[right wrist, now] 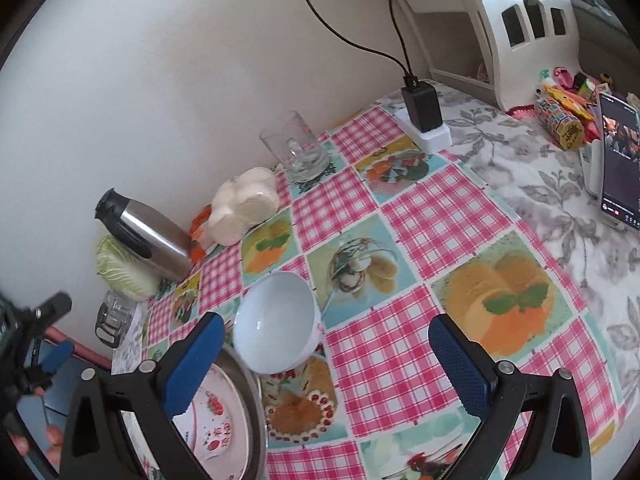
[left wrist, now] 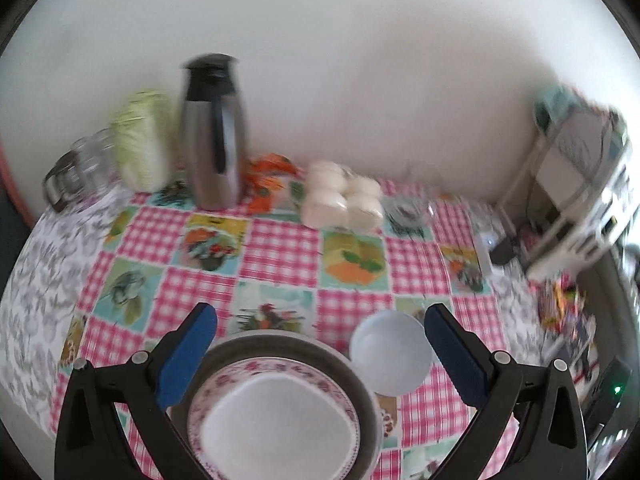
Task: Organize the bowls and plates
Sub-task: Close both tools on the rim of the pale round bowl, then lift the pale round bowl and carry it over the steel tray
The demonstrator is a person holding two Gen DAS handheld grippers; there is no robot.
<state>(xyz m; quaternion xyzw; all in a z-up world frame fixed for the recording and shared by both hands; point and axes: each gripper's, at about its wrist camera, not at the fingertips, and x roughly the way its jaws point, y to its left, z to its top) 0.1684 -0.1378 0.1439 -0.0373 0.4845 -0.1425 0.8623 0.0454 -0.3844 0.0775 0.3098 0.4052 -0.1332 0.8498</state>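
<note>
Two grippers, both spread wide with nothing between the pads. My left gripper hangs over the near side of the table, and right under it sits the metal basin with the pink-patterned plate lying flat inside it. From the left wrist view the plate fills most of the gap between the fingers, closer to the left finger, but neither blue pad touches it or the basin as far as I can tell. The white bowl sits on the checkered tablecloth just beside the basin's right rim, a bit inside my right finger, looks like touching the basin or nearly so. From my right gripper the same bowl shows up tucked just inside the left finger, upright and empty, with the basin and plate poking out behind that finger at the lower left. The right finger is well apart from all of it, over bare cloth. Along the far edge by the wall there's a steel thermos, a cabbage, a bag of white buns and a glass mug. A charger block is plugged in toward the far right corner, and a phone stands at the right edge. The left view is motion-blurred, so fine detail there is mushy.
</note>
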